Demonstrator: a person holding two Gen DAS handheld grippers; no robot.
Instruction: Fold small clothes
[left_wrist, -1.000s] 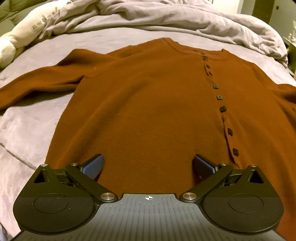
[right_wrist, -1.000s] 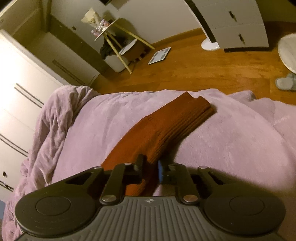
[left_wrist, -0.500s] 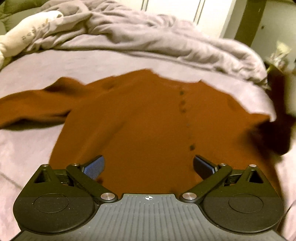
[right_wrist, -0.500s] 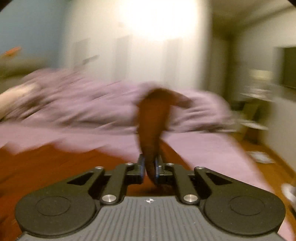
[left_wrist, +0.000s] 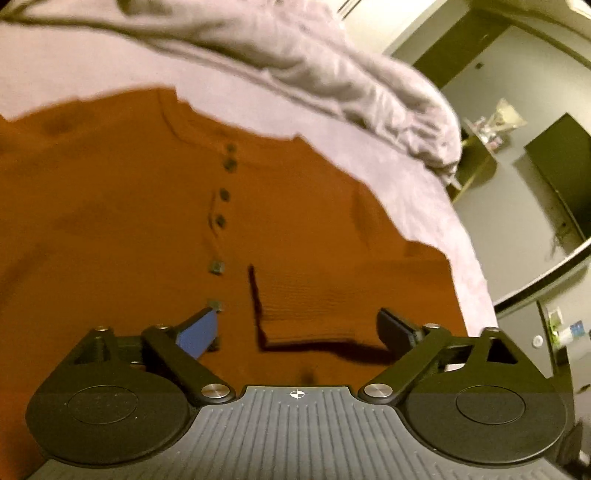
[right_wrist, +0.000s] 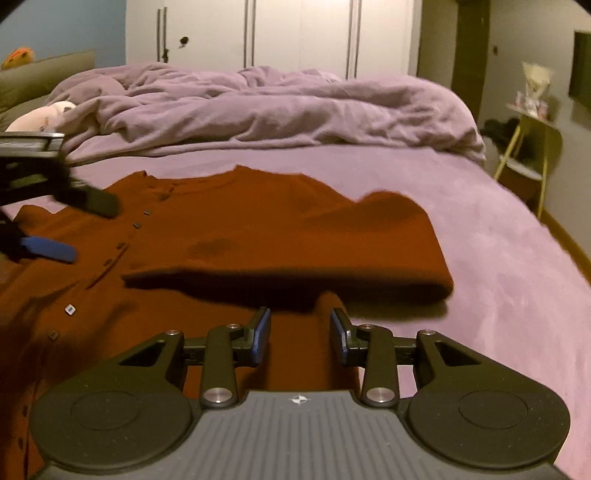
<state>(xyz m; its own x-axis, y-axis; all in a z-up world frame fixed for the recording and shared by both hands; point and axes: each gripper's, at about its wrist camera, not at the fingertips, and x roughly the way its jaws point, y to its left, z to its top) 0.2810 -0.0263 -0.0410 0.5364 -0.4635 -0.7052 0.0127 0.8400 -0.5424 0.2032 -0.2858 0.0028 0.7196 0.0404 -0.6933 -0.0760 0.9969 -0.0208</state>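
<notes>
One cardigan (right_wrist: 229, 221), two grippers over the bed (right_wrist: 498, 229)
Right gripper (right_wrist: 300, 332) is opening, sleeve (right_wrist: 295, 254) now dropped across the front; left gripper (left_wrist: 295, 328) is hovering wide, gripping nothing.

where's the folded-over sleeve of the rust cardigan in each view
Left wrist: folded sleeve lies lower centre-right, just ahead of the gripper, right of the button row.
Right wrist: folded sleeve spans the middle, right of the button row.
Shared landmark: the rumpled lilac duvet behind the cardigan.
</notes>
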